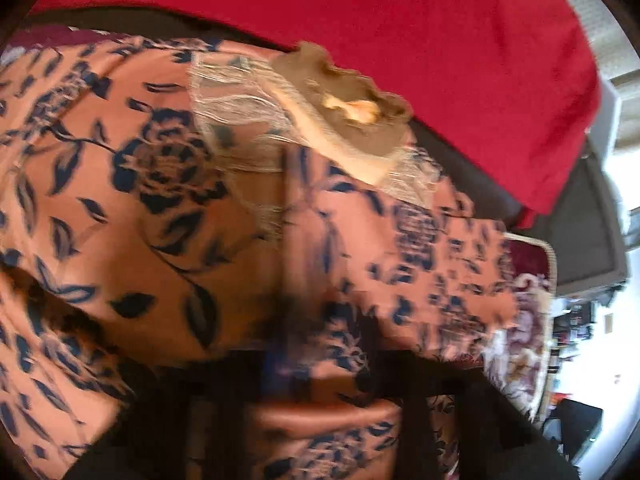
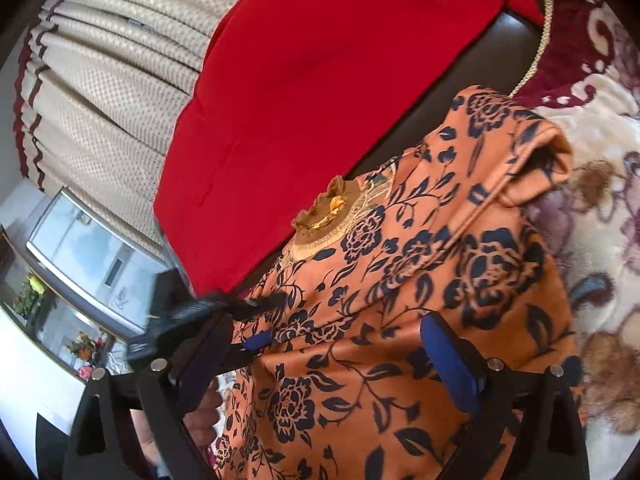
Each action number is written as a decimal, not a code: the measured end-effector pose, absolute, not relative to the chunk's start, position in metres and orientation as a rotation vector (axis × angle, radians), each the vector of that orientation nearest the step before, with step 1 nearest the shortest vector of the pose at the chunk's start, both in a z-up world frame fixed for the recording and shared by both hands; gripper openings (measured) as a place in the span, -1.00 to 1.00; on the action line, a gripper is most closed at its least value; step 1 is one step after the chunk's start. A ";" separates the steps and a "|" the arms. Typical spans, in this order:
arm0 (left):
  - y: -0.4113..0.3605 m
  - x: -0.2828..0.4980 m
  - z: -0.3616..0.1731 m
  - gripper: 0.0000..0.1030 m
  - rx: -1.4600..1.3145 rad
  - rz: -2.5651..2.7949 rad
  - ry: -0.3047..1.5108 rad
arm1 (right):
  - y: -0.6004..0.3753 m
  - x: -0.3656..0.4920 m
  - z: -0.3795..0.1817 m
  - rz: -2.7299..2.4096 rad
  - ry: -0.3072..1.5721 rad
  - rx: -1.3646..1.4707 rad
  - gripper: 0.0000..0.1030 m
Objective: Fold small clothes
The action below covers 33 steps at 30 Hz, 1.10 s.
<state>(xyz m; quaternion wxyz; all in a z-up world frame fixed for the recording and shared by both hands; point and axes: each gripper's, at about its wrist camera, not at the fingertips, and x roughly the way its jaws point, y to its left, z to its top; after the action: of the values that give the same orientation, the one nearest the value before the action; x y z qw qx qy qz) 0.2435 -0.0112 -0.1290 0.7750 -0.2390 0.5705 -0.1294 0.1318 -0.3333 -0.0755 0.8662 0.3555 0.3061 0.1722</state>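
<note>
Nearest the right wrist camera, the orange floral garment [image 2: 420, 300] lies spread over a patterned blanket [image 2: 600, 240], with a red cloth [image 2: 320, 100] beyond. Soft, light and probably slippery, it is best pinched at a hem or shoulder edge. Right gripper [image 2: 352, 356]: fingers apart, straddling the fabric. Left gripper [image 1: 320, 420]: blurred, state indeterminate. Frilled collar [image 2: 328, 212] at far centre.

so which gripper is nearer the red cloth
left: the left gripper is at the floral garment edge beside the red cloth; the right gripper straddles the garment farther back.
</note>
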 end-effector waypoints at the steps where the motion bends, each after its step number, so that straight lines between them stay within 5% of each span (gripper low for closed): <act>1: -0.007 0.243 -0.126 -0.91 -0.541 -0.306 1.220 | -0.336 0.131 -0.076 0.358 0.640 0.751 0.87; 9: 0.036 0.231 -0.028 -0.91 -0.369 -0.249 0.843 | -0.365 0.126 -0.067 0.321 0.594 0.785 0.87; 16: 0.083 0.248 -0.111 -0.91 -0.406 -0.102 1.006 | -0.379 0.152 -0.052 0.329 0.583 0.807 0.87; 23: 0.106 0.241 -0.116 -0.91 -0.417 -0.077 0.986 | -0.406 0.203 -0.020 0.355 0.499 0.930 0.94; 26: 0.105 0.248 -0.126 -0.91 -0.433 -0.074 1.000 | -0.414 0.240 -0.047 0.380 0.588 1.059 0.97; 29: 0.104 0.246 -0.136 -0.91 -0.431 -0.071 1.014 | -0.404 0.277 -0.105 0.312 0.889 1.050 0.94; 33: 0.104 0.245 -0.144 -0.90 -0.425 -0.070 1.025 | -0.400 0.276 -0.082 0.340 0.809 0.986 0.94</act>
<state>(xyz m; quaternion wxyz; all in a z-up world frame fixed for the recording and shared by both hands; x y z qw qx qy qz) 0.2447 0.1038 -0.1436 0.8495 -0.2016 0.4864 -0.0331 0.2759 -0.3998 -0.0820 0.7901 0.4579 0.3757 0.1577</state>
